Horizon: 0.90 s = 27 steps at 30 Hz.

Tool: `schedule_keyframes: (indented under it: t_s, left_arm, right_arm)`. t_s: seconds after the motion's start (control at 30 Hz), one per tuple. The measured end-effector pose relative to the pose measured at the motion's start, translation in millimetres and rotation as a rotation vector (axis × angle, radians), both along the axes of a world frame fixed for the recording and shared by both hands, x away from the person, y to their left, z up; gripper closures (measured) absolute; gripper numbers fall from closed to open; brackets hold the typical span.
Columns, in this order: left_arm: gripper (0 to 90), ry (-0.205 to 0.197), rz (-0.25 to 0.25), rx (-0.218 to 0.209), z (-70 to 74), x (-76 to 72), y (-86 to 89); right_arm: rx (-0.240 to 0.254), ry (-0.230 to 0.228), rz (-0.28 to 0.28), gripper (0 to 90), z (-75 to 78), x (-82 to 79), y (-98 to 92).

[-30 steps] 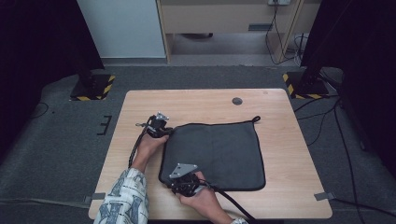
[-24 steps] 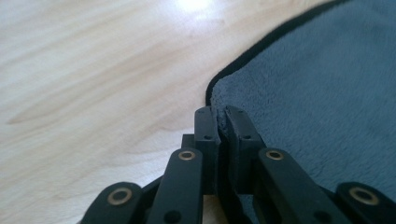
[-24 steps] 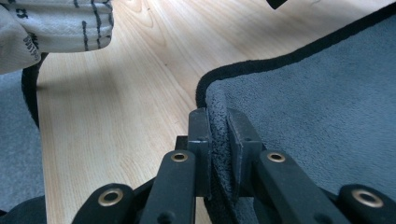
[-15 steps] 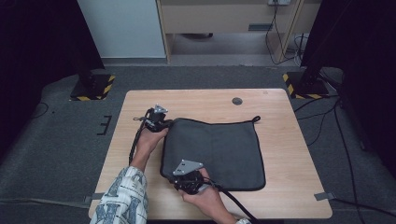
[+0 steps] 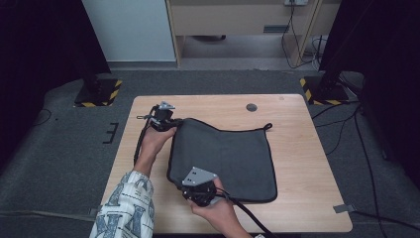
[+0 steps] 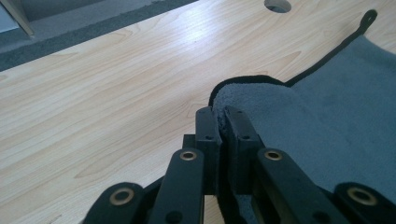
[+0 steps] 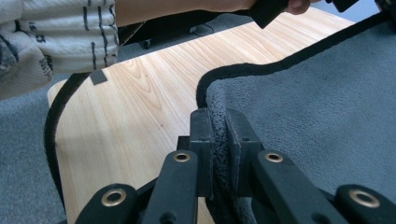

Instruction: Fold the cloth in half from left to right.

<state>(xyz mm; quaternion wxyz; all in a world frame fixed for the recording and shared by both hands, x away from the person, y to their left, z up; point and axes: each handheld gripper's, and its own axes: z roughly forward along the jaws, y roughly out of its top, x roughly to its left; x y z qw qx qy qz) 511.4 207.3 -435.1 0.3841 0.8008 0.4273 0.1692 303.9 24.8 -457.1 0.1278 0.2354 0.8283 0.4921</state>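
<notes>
A dark grey towel (image 5: 228, 153) with black edging and a small loop at its far right corner lies spread on the wooden table (image 5: 297, 134). My left gripper (image 5: 168, 124) is shut on the towel's far left corner (image 6: 247, 95), lifted a little off the wood. My right gripper (image 5: 195, 191) is shut on the towel's near left corner (image 7: 219, 121), the cloth pinched between its black jaws. In the right gripper view the towel's edge (image 7: 261, 70) curves away toward the other hand, and the patterned sleeve (image 7: 56, 37) shows at top left.
A round cable hole (image 5: 251, 107) sits in the table's far side. Black stands with yellow-striped feet (image 5: 96, 91) (image 5: 322, 89) flank the table on grey carpet. Gripper cables (image 5: 143, 141) trail back along both forearms.
Both grippers have risen, lifting the towel's left edge off the table. The left side of the cloth now bulges upward between the two held corners.
</notes>
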Motion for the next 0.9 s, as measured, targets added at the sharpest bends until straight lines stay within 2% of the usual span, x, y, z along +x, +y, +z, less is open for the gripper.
schedule_keyframes:
  t_s: [0.9]
  left_arm:
    - [84.8, 0.000, 0.016, 0.002, 10.5, -6.2, 37.9]
  right_arm:
    - [0.014, -0.014, 0.018, 83.3, 9.0, -4.7, 36.7]
